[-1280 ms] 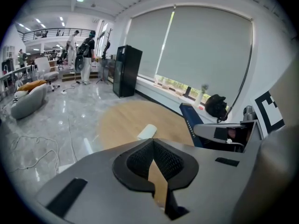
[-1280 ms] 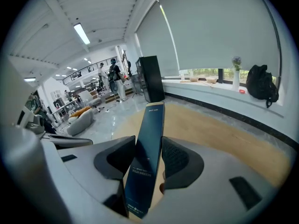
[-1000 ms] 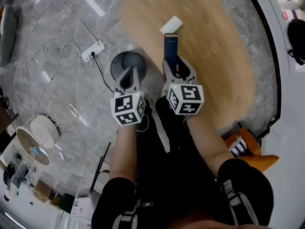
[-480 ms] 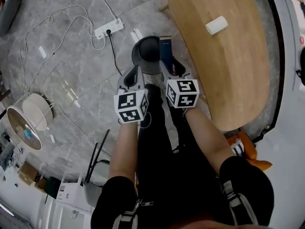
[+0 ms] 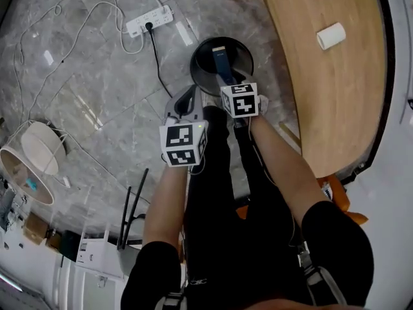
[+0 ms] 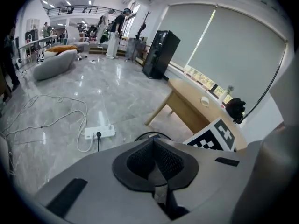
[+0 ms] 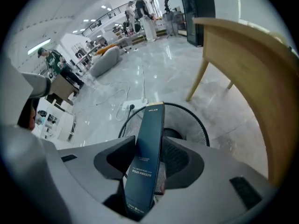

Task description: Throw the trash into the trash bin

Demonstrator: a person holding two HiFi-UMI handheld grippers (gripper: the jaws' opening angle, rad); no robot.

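A round black mesh trash bin (image 5: 196, 73) stands on the grey marble floor beside the table. My right gripper (image 5: 227, 82) is shut on a long dark blue box (image 5: 219, 59), which hangs over the bin's mouth. In the right gripper view the box (image 7: 147, 148) stands upright between the pads, with the bin (image 7: 194, 125) right below it. My left gripper (image 5: 188, 104) is shut and empty, just left of the bin. In the left gripper view its jaws (image 6: 153, 143) meet, and the bin's rim (image 6: 147, 135) peeks out beyond them.
A wooden table (image 5: 329, 102) with a white roll (image 5: 331, 35) on it fills the right side; its leg (image 7: 198, 78) stands close to the bin. A white power strip (image 5: 150, 19) with cables lies on the floor beyond the bin. A white lamp (image 5: 33, 157) lies at the left.
Both grippers have come down and away from the table toward the bin. The dark box, held earlier over the table's edge, now hangs over the bin's mouth.
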